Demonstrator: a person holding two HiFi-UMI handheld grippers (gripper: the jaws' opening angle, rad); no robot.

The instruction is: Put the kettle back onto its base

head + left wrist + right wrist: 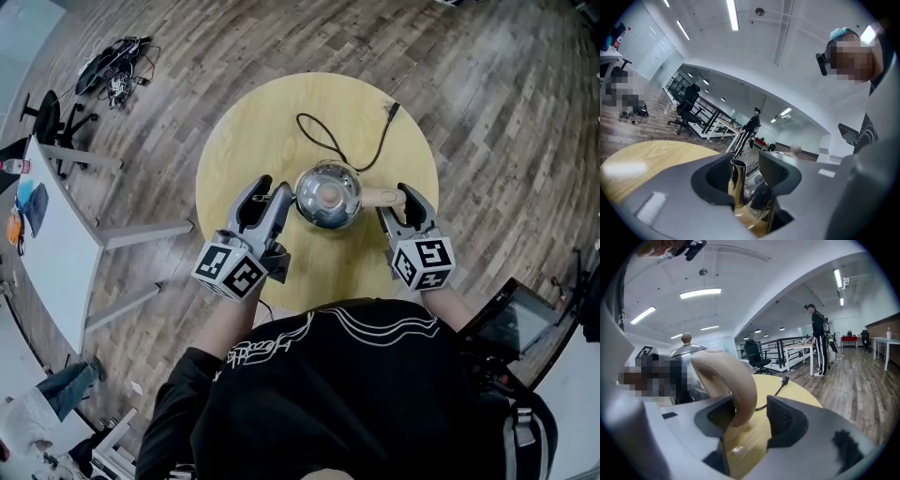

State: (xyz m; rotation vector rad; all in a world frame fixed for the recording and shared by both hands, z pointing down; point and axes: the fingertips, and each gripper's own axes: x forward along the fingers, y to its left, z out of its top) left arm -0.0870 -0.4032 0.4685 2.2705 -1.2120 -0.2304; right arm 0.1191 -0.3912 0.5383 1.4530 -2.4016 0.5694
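A shiny steel kettle (328,195) with a knobbed lid stands in the middle of the round yellow table (253,122). Its base is hidden beneath it; a black cord (323,136) runs out from under the kettle to a loose plug (394,110). My left gripper (272,190) is open around the spout (737,180), which lies against one jaw with a gap to the other. My right gripper (398,202) is open around the beige handle (733,380), which has a clear gap on its right side.
A white desk (56,253) and an office chair (52,117) stand to the left, with a tangle of cables (117,61) on the wooden floor. A dark screen (511,323) sits at my right. A person (818,338) stands far off among desks.
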